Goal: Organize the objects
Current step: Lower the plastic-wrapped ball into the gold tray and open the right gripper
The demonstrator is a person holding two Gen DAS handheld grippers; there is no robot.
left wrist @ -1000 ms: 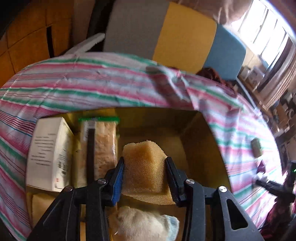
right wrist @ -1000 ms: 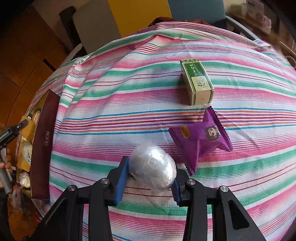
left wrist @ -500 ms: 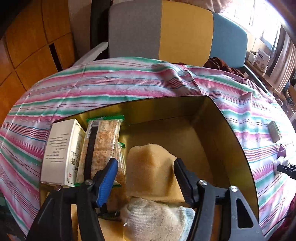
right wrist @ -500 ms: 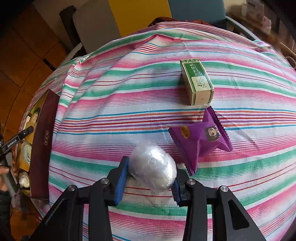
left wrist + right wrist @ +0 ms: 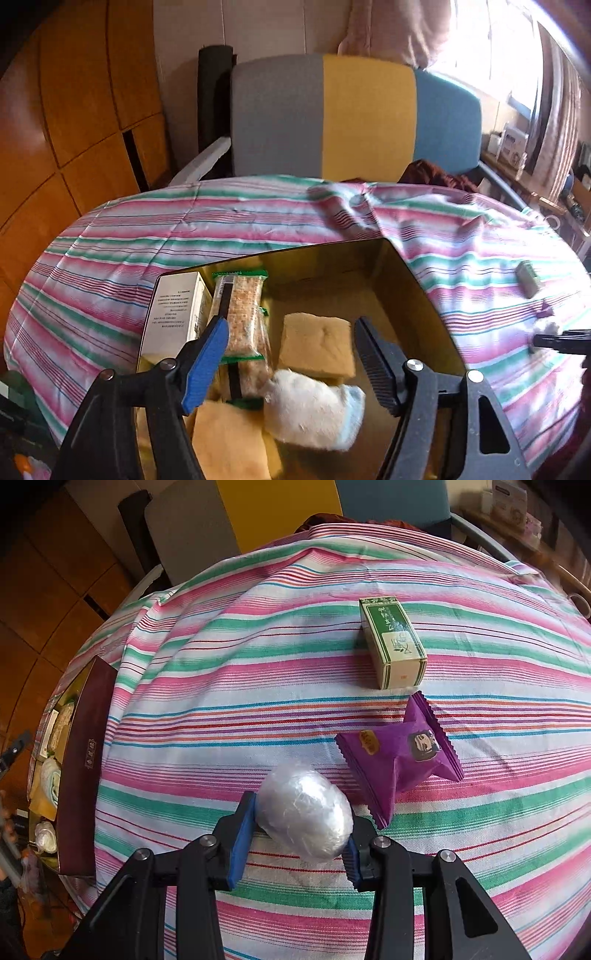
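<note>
Now the left tongs are spreading wide, leaving the yellow sponge in the box. The right tongs are pinching the wrapped ball; the green carton and purple packet are waiting on the tabletop.

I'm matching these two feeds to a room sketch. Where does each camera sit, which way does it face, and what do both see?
Left wrist: on the left gripper, open, jaws just widened, above the box; faces the sponge and chairs.
Right wrist: on the right gripper, shut on the wrapped ball; angled down at the striped cloth, green carton, purple packet.
Shared: cloth, box, carton, chairs.
</note>
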